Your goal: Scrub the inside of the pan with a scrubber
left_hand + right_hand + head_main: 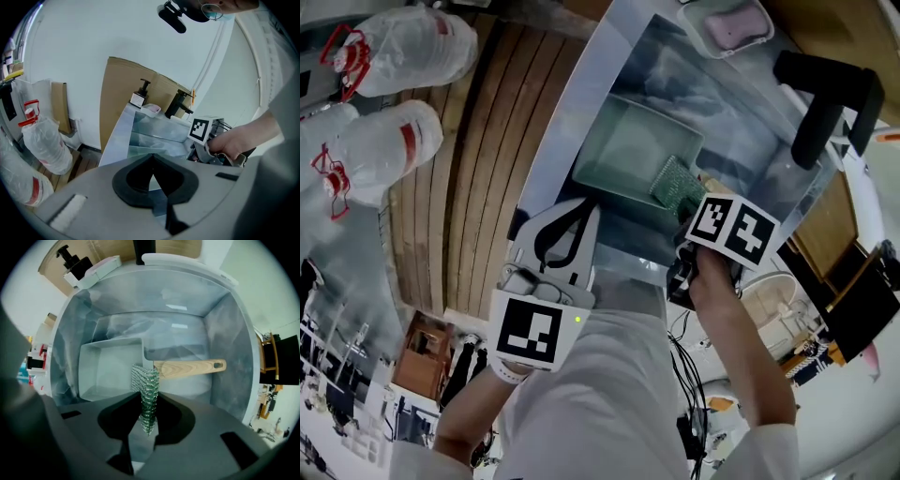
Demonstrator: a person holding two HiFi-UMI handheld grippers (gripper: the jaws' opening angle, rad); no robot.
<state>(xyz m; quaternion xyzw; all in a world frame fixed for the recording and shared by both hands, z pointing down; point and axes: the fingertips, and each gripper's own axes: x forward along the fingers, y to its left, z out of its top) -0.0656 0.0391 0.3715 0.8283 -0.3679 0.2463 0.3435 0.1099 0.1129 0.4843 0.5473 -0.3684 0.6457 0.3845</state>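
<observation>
Pan [110, 366]: square, grey, flat on the sink floor, open side up. Its wooden handle [187, 368] points right and has a hang hole at the end.
Sink [220, 324]: steel basin, pan inside towards the left wall.
Scrubber [144, 378]: green mesh pad seen edge-on. Its lower part is gripped and the upper end is free. That far end sits at the pan's near-right corner, by the handle joint. Touching the rim or not: can't tell.
Right gripper [148, 401]: jaws pinch the scrubber btw them, held tight. It's over the sink's near edge with the marker cube up, and the person's hand [712, 272] is round the grip.
Left gripper [152, 161]: jaws pressed together, nothing btw them. In the head view its tips point at the sink's near-left rim, outside the basin and apart from the pan.
Grippers, relation: side by side at the near edge, not touching. The right one's cube shows in the left gripper view.
Far rim: pump bottle [139, 96], pink soap dish [151, 109] and black tap [178, 104] in a row.
Behind the sink: cardboard [119, 89] upright vs. the white wall.
Left of sink: clear plastic bags [403, 47] w/ red bits, lying on wooden slats [478, 141].
</observation>
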